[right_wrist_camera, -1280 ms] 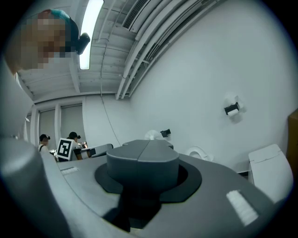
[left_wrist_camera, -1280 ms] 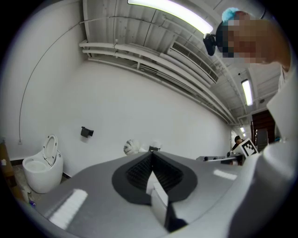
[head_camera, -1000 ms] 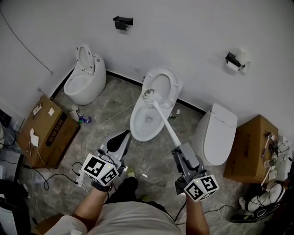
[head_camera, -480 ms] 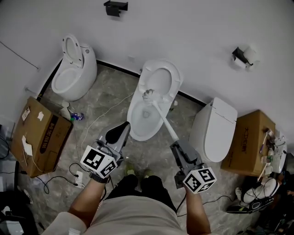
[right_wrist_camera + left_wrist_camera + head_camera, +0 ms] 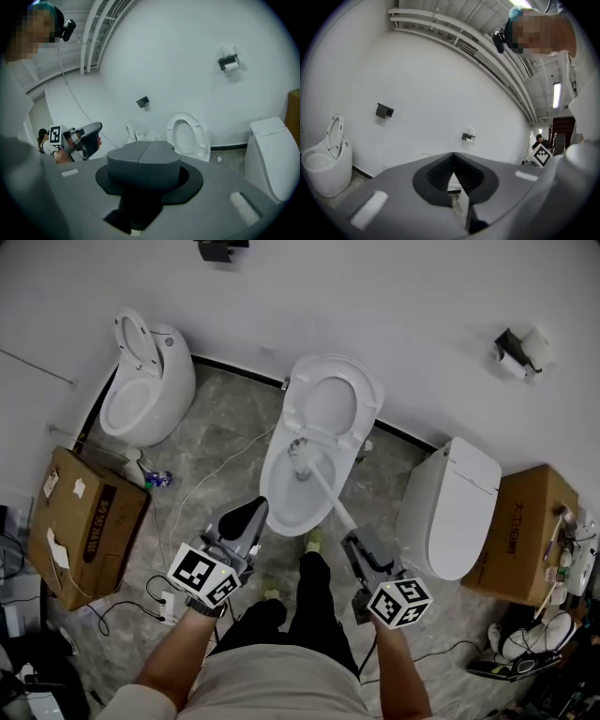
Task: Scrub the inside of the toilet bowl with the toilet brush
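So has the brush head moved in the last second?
Yes. The brush head has dropped from the lower edge of the raised seat down into the toilet bowl.

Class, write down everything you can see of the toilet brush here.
The toilet brush has a long, slim white handle, plastic by its look, and a pale bristled head. It slants from the right gripper, whose fingers are shut on the handle's near end, up into the open middle toilet, with the head inside the bowl near its back.

Three toilets [image 5: 281,504], two boxes [image 5: 89,521]
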Motion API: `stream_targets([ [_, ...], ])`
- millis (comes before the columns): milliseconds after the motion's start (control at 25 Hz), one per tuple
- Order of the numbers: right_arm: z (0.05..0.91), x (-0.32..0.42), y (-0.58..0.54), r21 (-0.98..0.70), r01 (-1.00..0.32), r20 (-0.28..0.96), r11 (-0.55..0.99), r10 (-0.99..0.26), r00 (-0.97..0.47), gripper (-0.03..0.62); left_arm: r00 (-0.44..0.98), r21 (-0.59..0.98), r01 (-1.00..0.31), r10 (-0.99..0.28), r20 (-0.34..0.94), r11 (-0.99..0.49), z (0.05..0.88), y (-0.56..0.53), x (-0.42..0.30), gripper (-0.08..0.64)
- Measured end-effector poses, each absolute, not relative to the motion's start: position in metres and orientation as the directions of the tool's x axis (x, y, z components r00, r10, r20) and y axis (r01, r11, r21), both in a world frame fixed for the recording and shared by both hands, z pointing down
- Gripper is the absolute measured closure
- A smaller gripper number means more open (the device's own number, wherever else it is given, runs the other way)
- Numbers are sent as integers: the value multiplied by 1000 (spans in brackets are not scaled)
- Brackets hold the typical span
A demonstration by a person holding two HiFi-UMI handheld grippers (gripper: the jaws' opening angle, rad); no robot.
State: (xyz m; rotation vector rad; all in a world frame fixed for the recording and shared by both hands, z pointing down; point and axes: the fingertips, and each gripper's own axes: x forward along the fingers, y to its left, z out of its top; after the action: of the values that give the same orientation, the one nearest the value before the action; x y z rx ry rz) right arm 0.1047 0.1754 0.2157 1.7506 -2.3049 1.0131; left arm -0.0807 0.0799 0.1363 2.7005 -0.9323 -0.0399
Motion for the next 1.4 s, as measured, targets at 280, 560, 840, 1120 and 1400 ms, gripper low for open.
stream_targets([
  [280, 301, 138, 118, -491, -863, 538, 121, -736, -410, 427, 764, 288, -639, -631, 134, -713, 185, 18, -48, 555],
  [560, 368, 152, 76, -524, -843, 598, 126, -650, -469, 426, 738, 285, -673, -649, 187, -683, 232, -29, -27, 555],
  [840, 458, 133, 61, -518, -852, 653, 72, -610, -449, 428, 740, 306, -671, -636, 220, -675, 325, -53, -19, 555],
  [1120, 556, 115, 55, -565, -823, 672, -52, -608, -423, 426, 744, 316, -668, -604, 285, -674, 416, -51, -30, 555],
  [1400, 626, 107, 36, -604, -789, 672, -112, -604, -428, 426, 744, 312, -668, -598, 298, -676, 472, -56, -35, 555],
])
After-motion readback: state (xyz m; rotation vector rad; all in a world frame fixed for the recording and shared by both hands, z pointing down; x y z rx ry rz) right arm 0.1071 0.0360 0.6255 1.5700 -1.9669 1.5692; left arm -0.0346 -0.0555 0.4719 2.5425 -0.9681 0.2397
